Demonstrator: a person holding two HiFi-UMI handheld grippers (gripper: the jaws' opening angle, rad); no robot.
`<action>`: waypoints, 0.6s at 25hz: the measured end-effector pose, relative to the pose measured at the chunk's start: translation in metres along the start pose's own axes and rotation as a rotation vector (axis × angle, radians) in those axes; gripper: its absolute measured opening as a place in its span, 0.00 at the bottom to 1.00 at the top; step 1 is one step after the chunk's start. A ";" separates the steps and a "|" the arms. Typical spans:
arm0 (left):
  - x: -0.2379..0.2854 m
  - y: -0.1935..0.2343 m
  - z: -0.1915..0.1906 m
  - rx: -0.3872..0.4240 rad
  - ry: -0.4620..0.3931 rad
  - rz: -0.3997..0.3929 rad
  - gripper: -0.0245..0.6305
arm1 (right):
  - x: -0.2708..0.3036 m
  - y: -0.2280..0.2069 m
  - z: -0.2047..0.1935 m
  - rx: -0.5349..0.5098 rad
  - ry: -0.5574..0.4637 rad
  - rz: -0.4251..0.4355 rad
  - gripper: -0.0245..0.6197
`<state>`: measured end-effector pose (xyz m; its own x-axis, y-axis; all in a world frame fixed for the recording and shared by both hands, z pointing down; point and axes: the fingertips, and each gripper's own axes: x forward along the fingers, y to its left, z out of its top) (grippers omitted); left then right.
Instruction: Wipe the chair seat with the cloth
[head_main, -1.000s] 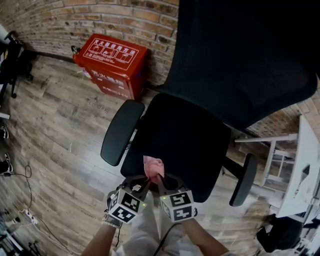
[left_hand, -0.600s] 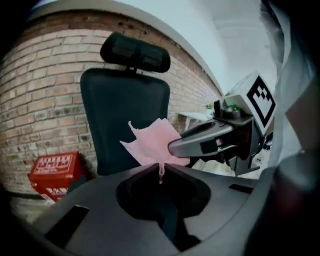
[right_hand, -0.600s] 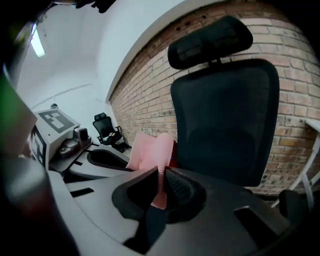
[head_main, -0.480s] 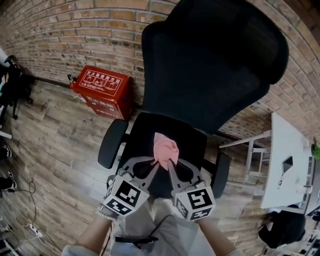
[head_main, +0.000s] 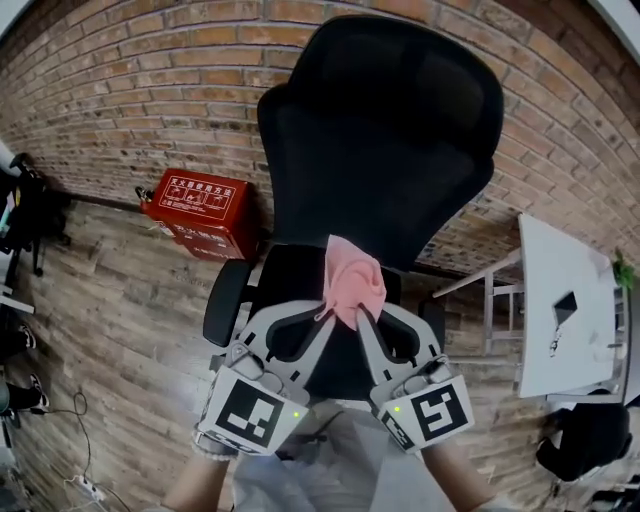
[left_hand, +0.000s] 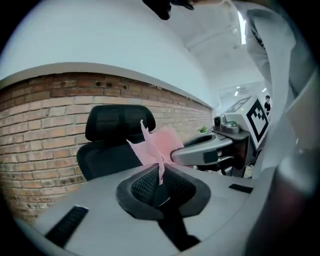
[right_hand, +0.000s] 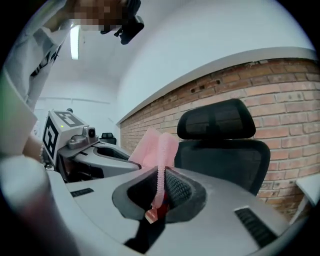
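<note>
The cloth (head_main: 352, 280) hung in the head view over the chair seat (head_main: 285, 268), which lay below and just beyond both tools, equally near to each. The red box (head_main: 200, 205) at far left bore white writing, too small to read. In the left gripper view, the left tool (left_hand: 159, 172) was clamped on the cloth's edge. In the right gripper view, the right tool (right_hand: 158, 192) was clamped on a fold, beside a small red tag (right_hand: 150, 214) with no readable print.

The red box (head_main: 200, 212) against the brick wall (head_main: 120, 90) has white lettering and small pictograms on its lid, too small to read from here. No other writing is legible.
</note>
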<state>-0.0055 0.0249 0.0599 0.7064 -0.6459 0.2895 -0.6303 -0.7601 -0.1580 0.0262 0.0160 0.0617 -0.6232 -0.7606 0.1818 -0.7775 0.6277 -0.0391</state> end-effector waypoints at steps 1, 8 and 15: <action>-0.003 -0.003 0.009 0.007 -0.011 0.001 0.09 | -0.006 0.000 0.007 -0.004 -0.012 -0.002 0.12; -0.010 -0.014 0.048 0.061 -0.068 0.004 0.09 | -0.031 0.001 0.039 -0.047 -0.068 -0.017 0.12; -0.005 -0.016 0.057 0.050 -0.095 0.007 0.09 | -0.036 -0.007 0.047 -0.065 -0.078 -0.024 0.12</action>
<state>0.0192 0.0360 0.0072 0.7307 -0.6534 0.1979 -0.6202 -0.7565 -0.2077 0.0502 0.0313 0.0091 -0.6112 -0.7845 0.1051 -0.7867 0.6167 0.0288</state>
